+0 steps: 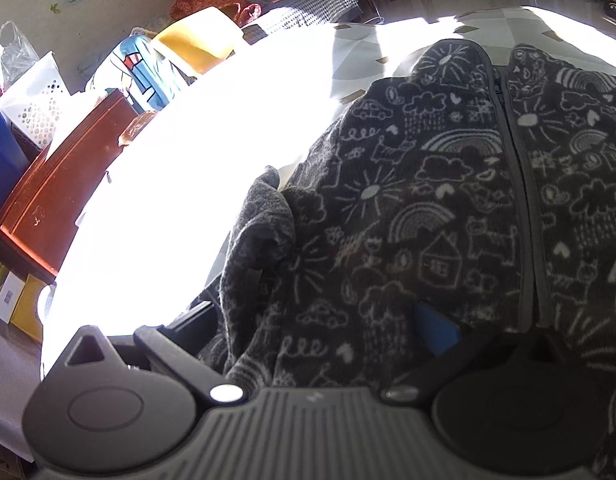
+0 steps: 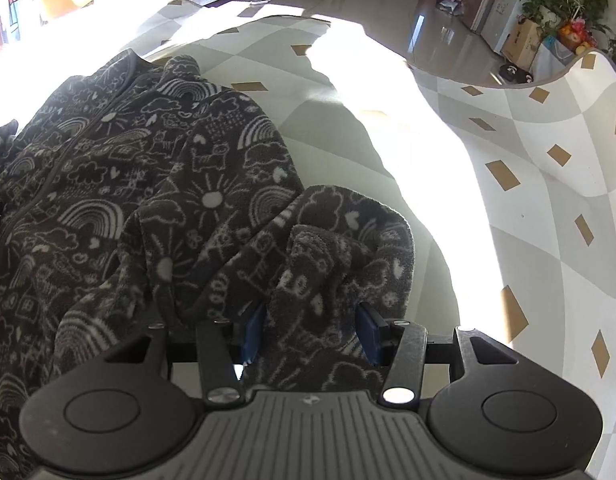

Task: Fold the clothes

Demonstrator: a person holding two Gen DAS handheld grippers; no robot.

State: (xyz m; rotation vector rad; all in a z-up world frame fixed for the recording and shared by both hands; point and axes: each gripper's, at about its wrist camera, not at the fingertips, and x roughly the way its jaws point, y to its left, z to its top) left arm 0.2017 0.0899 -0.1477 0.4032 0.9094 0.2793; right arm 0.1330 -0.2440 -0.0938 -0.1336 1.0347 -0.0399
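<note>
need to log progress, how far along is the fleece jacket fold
Barely begun. The fleece jacket lies zipped, front up, on the checked mat; no fold shows yet. In hand: the right gripper has a bunched sleeve between its fingers, the left gripper fabric over its fingers. Both sleeves and body remain.

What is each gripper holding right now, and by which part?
The right gripper clamps a bunched sleeve end of the dark doodle-print fleece jacket. The left gripper has jacket fabric draped between its fingers; a firm grip cannot be told.
</note>
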